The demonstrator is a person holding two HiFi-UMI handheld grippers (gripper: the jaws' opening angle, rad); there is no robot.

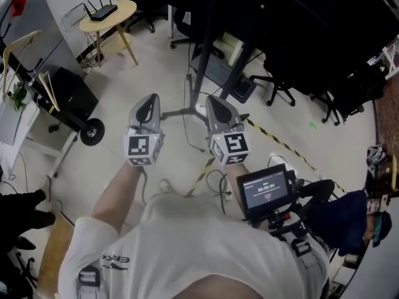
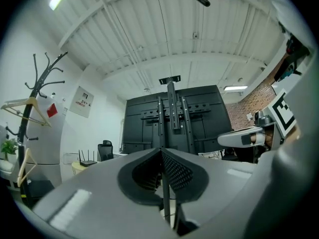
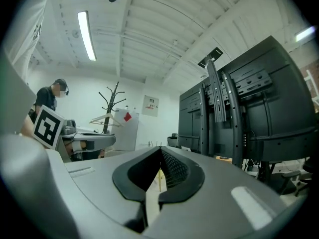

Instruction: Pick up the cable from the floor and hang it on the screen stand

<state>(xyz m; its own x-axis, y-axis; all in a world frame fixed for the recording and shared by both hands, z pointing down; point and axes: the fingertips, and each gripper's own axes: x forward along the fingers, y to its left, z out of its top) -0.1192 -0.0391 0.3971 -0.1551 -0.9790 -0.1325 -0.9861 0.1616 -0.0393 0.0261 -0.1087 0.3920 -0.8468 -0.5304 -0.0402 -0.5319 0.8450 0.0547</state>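
Two grippers, both empty: left gripper (image 1: 149, 102) and right gripper (image 1: 216, 103) sit side by side at frame centre. Each has its jaws pressed together on nothing, as each gripper view confirms. One small monitor (image 1: 267, 190) by my waist at lower right shows a timer-like readout, digits too small to trust. One cable (image 1: 217, 183) lies in pale loops on the floor (image 1: 156, 73) at lower centre, below the grippers in frame, untouched. One strip of yellow-black tape (image 1: 274, 139) runs off to the right. One screen stand (image 1: 208, 55) rises as a dark pole at upper centre, its base just beyond the grippers. One wall notice (image 2: 82, 102), print unreadable. Hazards, by my reckoning: several leads cross near the stand base, so I could pinch the wrong one. A lifted loop could snag on the base legs. Closed jaws would only nudge the cable unless opened first.
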